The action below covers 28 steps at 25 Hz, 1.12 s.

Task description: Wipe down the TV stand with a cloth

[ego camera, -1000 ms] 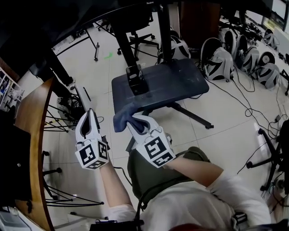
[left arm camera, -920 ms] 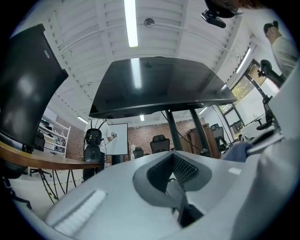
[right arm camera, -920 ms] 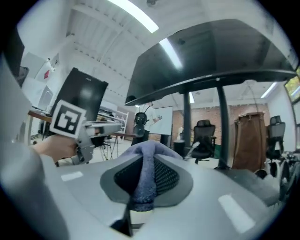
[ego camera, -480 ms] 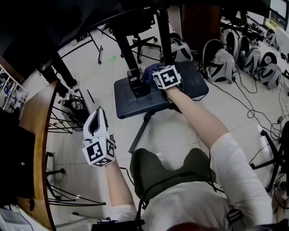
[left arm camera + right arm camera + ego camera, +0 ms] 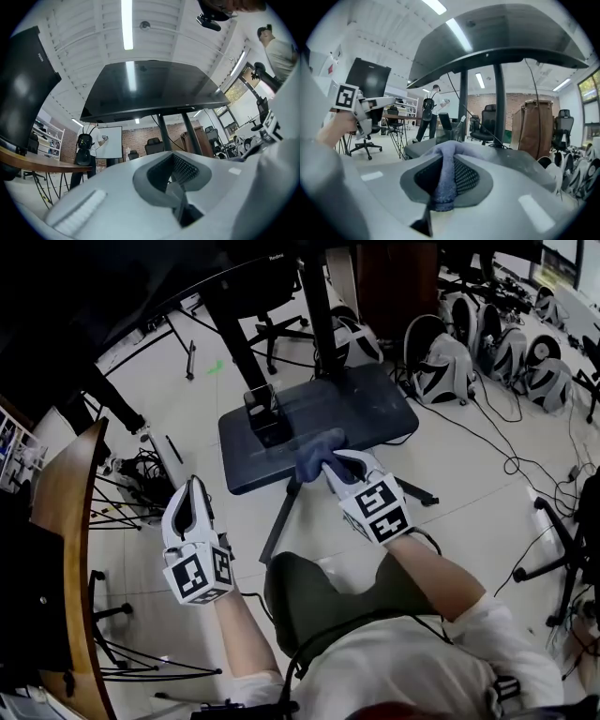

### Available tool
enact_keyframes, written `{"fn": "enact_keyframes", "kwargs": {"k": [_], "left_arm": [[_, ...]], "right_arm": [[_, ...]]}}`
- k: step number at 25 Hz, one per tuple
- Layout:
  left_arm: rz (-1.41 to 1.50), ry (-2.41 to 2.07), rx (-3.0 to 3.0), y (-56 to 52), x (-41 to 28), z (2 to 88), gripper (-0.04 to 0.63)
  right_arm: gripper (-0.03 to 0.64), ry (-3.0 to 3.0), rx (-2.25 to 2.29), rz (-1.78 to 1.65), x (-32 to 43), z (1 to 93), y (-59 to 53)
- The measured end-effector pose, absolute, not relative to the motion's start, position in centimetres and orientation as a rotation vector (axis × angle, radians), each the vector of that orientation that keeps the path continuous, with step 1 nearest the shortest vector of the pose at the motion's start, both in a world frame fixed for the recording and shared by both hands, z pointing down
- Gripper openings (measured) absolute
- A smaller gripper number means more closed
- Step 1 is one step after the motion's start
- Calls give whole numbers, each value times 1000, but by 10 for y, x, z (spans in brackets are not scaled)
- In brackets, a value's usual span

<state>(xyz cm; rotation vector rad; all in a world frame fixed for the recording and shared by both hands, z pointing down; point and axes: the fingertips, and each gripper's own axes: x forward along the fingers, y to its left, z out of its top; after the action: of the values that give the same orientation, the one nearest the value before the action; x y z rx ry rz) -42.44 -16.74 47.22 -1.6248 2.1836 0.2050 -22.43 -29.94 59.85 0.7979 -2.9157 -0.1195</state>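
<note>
Cloth at the TV stand's near edge

The dark TV stand carries two posts and a black holder. The right gripper pinches the blue cloth there. The left gripper, pressed together and empty, hangs near the wooden table.

Bunched blue cloth, at the near edge of the dark, flat TV stand

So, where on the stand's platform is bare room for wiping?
Bare: the right half of the platform, between the pole and its right edge, and the front-left strip before the black holder. Crowded: the rear left, around holder and pole.
</note>
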Motion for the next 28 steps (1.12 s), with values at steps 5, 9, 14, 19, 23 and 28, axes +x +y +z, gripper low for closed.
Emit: {"fn": "enact_keyframes", "kwargs": {"k": [5, 9, 14, 19, 23, 28], "left_arm": [[190, 2173, -1639, -170, -423, 470, 0], [176, 2190, -1676, -179, -423, 478, 0], [162, 2213, -1683, -174, -428, 489, 0], [215, 2220, -1651, -167, -432, 485, 0], [228, 2176, -1658, -170, -419, 480, 0], [227, 2159, -1704, -181, -408, 484, 0]], "right_arm": [[54, -2942, 975, -177, -189, 542, -354], [55, -2763, 1021, 39, -207, 567, -484], [54, -2621, 982, 176, -226, 632, -541], [55, -2694, 939, 12, -195, 609, -462], [55, -2829, 934, -49, -155, 608, -364], [54, -2943, 996, -159, -128, 559, -346]]}}
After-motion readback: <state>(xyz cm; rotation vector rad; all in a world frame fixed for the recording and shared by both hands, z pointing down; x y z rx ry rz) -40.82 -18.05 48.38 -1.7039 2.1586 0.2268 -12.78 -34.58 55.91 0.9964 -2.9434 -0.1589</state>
